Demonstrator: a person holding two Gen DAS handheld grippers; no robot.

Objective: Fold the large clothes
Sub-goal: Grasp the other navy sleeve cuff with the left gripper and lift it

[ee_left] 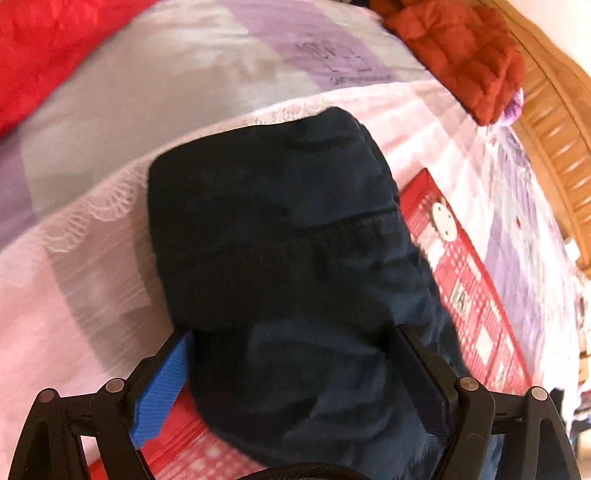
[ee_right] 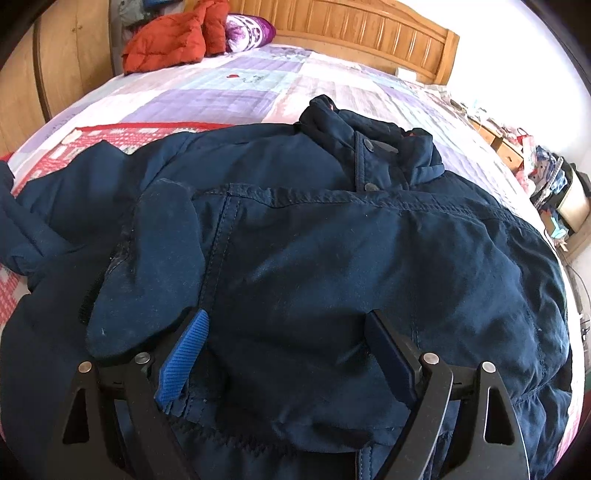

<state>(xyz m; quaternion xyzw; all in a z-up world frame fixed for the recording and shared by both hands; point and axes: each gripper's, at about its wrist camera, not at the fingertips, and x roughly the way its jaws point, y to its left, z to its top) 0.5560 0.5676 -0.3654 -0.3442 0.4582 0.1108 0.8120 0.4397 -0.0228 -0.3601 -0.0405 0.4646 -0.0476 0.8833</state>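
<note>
A large navy padded jacket (ee_right: 332,240) lies spread front-up on the bed, collar and snaps at the far side. In the right wrist view my right gripper (ee_right: 286,317) sits low over the jacket's near edge. A bunched fold of the hem fills the gap between its blue and dark pads, which press on it. In the left wrist view the jacket's sleeve (ee_left: 277,221) stretches away from me, cuff at the far end. My left gripper (ee_left: 291,332) is closed wide on the thick sleeve, which spans pad to pad. The background is motion-blurred.
A red checked cloth (ee_left: 472,295) lies under the jacket on the pink and lilac bedspread (ee_right: 229,96). An orange-red puffy jacket (ee_right: 166,44) and a purple pillow (ee_right: 251,31) sit by the wooden headboard (ee_right: 351,26). A red blanket (ee_left: 44,48) lies at far left; cluttered furniture (ee_right: 554,184) stands beside the bed.
</note>
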